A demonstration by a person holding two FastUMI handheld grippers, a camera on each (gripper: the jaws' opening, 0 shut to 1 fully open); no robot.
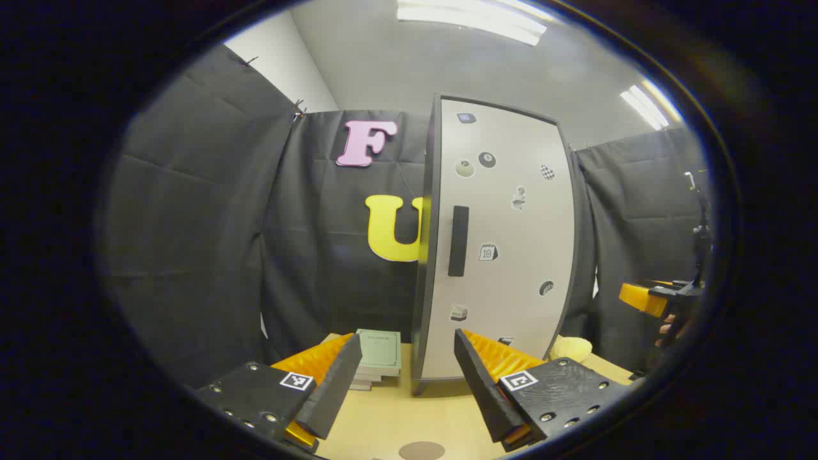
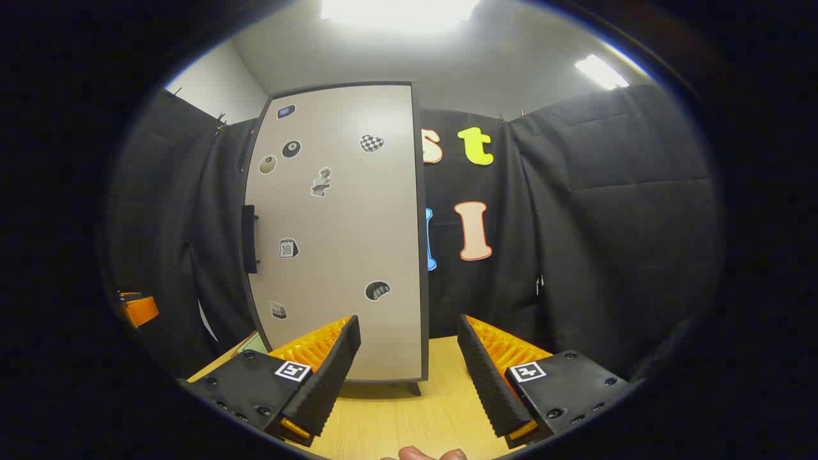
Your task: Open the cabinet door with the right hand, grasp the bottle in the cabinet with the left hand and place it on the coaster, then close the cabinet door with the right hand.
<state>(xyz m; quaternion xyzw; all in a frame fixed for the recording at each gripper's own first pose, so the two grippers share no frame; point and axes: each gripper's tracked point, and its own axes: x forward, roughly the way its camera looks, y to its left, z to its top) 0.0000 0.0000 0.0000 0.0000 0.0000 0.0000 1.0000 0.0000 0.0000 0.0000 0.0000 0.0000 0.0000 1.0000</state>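
Left claw (image 1: 402, 383) and right claw (image 2: 409, 377) both gape empty above the worktop (image 2: 396, 421), facing the closed cabinet door (image 2: 339, 230) with its handle (image 1: 458, 241).

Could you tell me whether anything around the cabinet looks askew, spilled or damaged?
Nothing stands out. The cabinet stands upright on the table with its door shut and its handle intact. The books beside it are stacked tidily. Nothing is spilled.
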